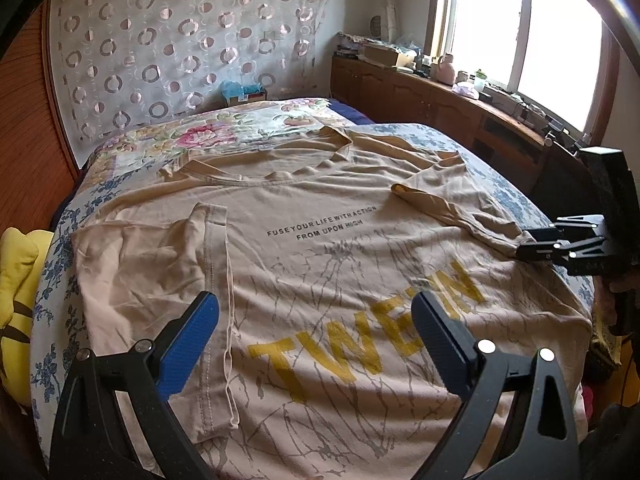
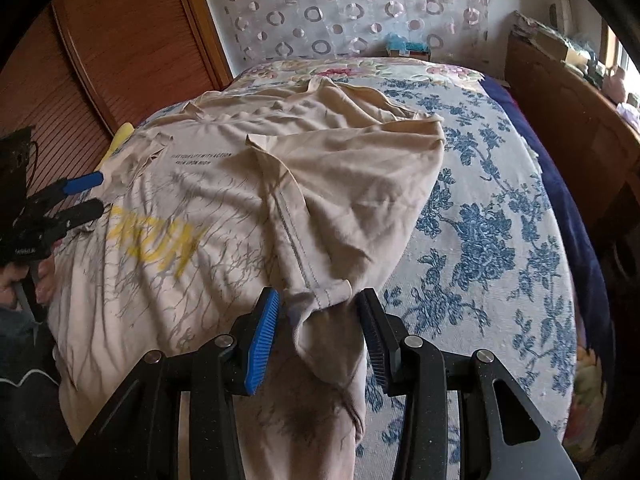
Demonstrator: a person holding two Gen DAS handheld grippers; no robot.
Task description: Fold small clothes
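I have a beige cotton T-shirt (image 1: 320,240) with yellow block lettering and a grey crack-pattern print spread flat on the bed with the blue-floral white quilt (image 2: 480,220); everything below is placed relative to that shirt.

Off the shirt's left edge, a yellow plush cushion (image 1: 16,280) sits against the bed side. The shirt's left sleeve (image 1: 208,280) is folded in over the chest, hem stitching running down the front. My left gripper (image 1: 316,340), black frame with blue ribbed pads, hangs over the shirt's lower front, above the yellow lettering; jaws wide apart, nothing between them, not touching cloth as far as I can see.

Middle: small black text line across the chest, neckline toward the far end of the bed, where a pink-floral pillow cover (image 1: 224,132) lies past the collar.

Right: my right gripper (image 2: 320,320) is at the shirt's right edge, clamped on the bunched right sleeve (image 2: 328,292), the hem corner squeezed between both pads and lifted, fabric pulled inward over the body. Beyond the shirt on that side, a brown wooden cabinet (image 1: 420,96) under the bright window (image 1: 520,20).
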